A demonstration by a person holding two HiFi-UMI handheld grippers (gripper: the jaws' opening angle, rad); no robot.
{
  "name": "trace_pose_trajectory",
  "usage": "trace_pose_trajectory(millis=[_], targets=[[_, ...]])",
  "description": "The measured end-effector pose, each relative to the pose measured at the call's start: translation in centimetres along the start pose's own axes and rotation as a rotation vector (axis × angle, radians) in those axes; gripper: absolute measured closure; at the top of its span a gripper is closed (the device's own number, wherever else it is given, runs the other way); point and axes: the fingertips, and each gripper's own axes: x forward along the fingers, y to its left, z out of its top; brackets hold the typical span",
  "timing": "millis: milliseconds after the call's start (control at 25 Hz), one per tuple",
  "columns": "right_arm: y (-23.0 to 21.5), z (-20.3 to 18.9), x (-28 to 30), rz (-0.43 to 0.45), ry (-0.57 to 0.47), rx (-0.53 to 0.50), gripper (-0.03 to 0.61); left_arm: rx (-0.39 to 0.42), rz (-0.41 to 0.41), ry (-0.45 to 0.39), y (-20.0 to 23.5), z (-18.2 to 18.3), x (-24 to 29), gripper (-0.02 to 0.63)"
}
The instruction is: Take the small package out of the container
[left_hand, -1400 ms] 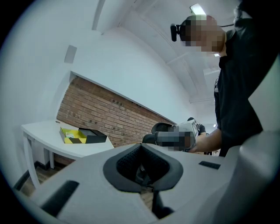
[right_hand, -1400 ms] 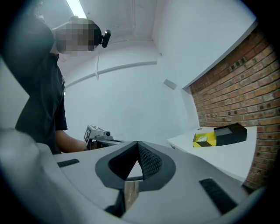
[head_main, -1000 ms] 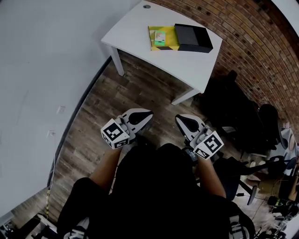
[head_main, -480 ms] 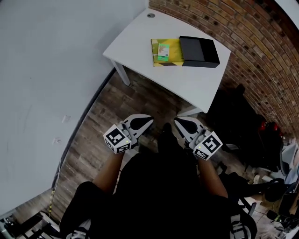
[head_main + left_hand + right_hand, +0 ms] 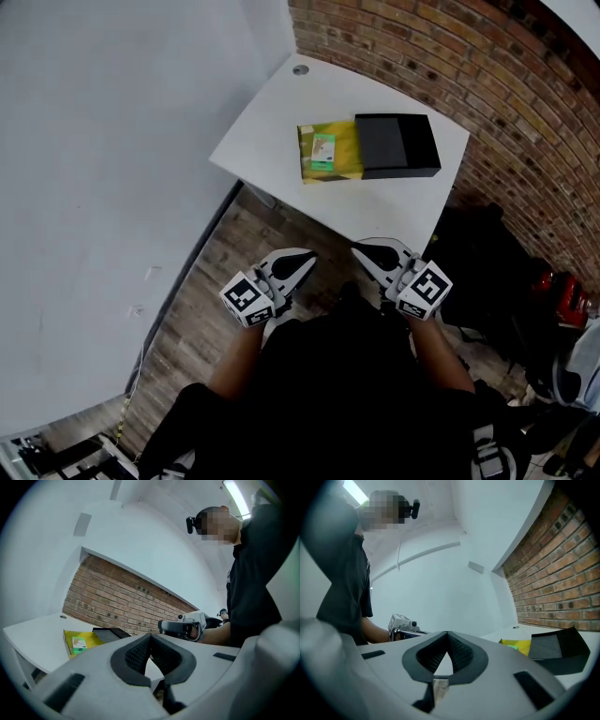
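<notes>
Left gripper (image 5: 302, 262) and right gripper (image 5: 364, 255): fingers clenched tight together, holding nothing, touching nothing.

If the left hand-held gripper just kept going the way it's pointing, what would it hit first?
Probably the brick wall. The left hand-held gripper points level, seemingly above the white table and just right of the black box; depth is hard to judge.

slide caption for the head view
Left gripper and right gripper, shut, face a white table with a small green package in a yellow container.
</notes>
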Motion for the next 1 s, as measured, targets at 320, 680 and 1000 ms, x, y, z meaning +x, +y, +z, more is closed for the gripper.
trace_pose_trajectory(millis=[320, 680, 1000], targets=[[-5.7, 0.9, -0.6, 0.035, -0.027, -0.007, 0.572, 0.034, 0.044, -0.027, 4.0, 2.8, 4.9, 0.601], [-9.9, 1.1, 0.8, -0.007, -0.056, 0.03, 0.572, 0.104, 0.02, 0.057, 9.2, 4.4, 7.3, 0.601], [-15.3, 1.2, 4.2, -0.212, -0.073, 0.079, 0.572, 0.093, -0.104, 0.119, 17.3, 5.4, 8.0, 0.601]])
